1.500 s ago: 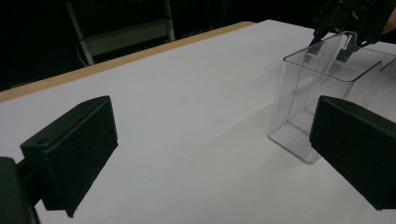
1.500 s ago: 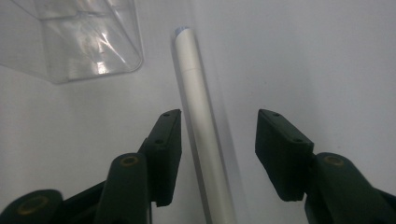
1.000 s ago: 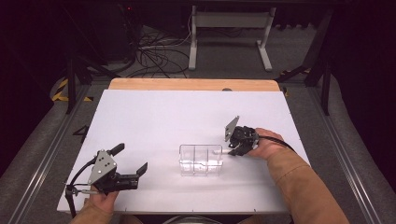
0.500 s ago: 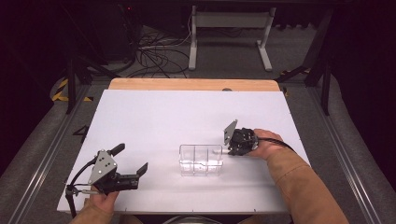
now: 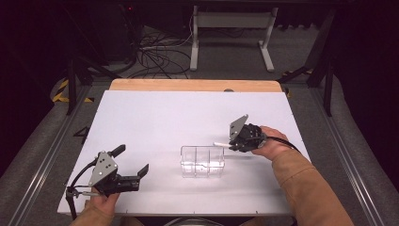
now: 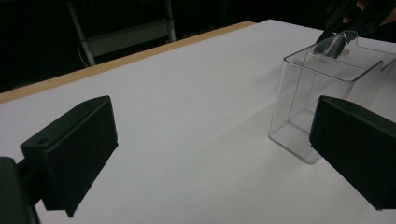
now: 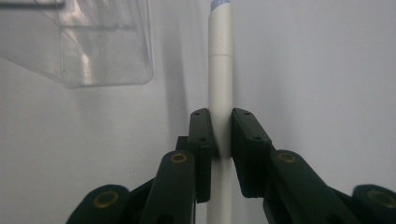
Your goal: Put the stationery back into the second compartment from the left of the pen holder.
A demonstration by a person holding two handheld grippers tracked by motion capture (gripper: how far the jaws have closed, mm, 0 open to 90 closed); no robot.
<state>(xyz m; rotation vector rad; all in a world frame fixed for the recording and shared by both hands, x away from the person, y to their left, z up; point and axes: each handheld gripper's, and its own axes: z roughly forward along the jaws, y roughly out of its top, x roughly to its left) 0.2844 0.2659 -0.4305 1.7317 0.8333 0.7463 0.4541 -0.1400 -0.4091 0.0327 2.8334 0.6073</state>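
Dark floor with loose cables and a grey metal stand (image 5: 230, 33) lies beyond the white table (image 5: 188, 117), whose far edge shows a strip of bare wood. On the table there is 1 clear plastic organizer (image 5: 203, 161), a low box divided into compartments; how many compartments it has cannot be told for certain. There is also 1 white pen (image 7: 220, 84), and 2 grippers, each held in a hand.

The right gripper (image 5: 231, 143) is closed tight on the white pen: in the right gripper view its 2 black jaws press on either side of the barrel, which runs straight out past the fingertips and also back between the jaw arms. Beyond and to the left of those fingertips, in that view, lies a corner of the clear plastic organizer (image 7: 88, 46), close to the pen but apart from it. In the high view the pen's free end (image 5: 219, 144) pokes out from the jaws just above the far right corner of the organizer.

The left gripper (image 5: 131, 164) rests near the front left of the table with its 2 jaws spread wide and nothing between them. In the left gripper view the organizer (image 6: 327, 79) stands ahead of the fingertips, partly behind the right-hand jaw pad (image 6: 359, 144), well apart from the left-hand one (image 6: 74, 144). The right gripper (image 6: 355, 14) shows dark above the organizer's far rim.
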